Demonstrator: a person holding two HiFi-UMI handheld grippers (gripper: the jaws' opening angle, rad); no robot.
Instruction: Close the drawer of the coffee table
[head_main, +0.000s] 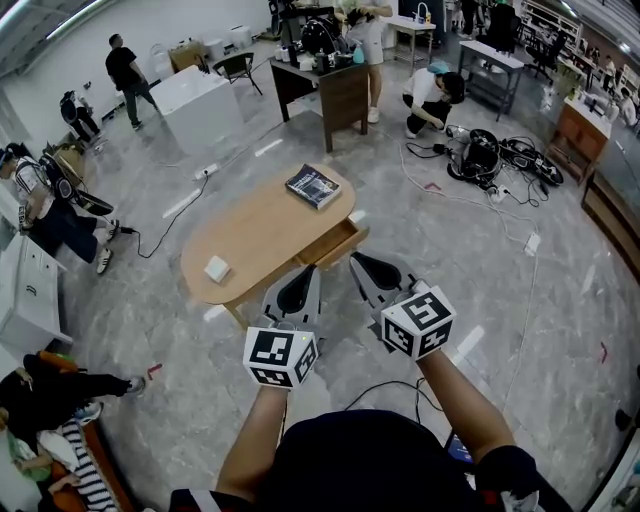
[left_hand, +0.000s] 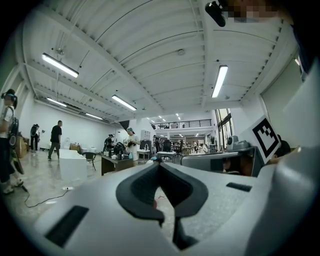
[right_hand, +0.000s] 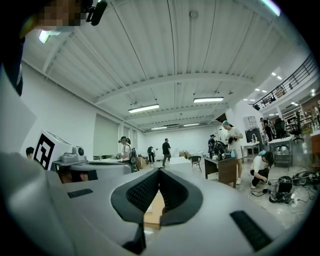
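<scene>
While the drawer (head_main: 333, 243) of the oval wooden coffee table (head_main: 250, 240) stands pulled out from the table's long side, both hand-held grippers hang in the air in front of it, over the grey floor (head_main: 540, 300). The left gripper (head_main: 304, 274) has its two jaws brought together at the tips, and nothing sits in the diamond-shaped gap between its dark pads. The right gripper (head_main: 358, 263) is drawn closed in the same way and is just as empty (through the gap between its pads, a strip of pale wood shows). The right gripper's tips point at the drawer's front from close by, and the left one sits just beside it, nearer the table's edge. Each gripper carries its marker cube toward the person's forearms. On the tabletop, a dark book (head_main: 313, 185) lies near the far end, above the drawer, and a small white box (head_main: 217, 268) rests toward the near end, well apart from the book.
</scene>
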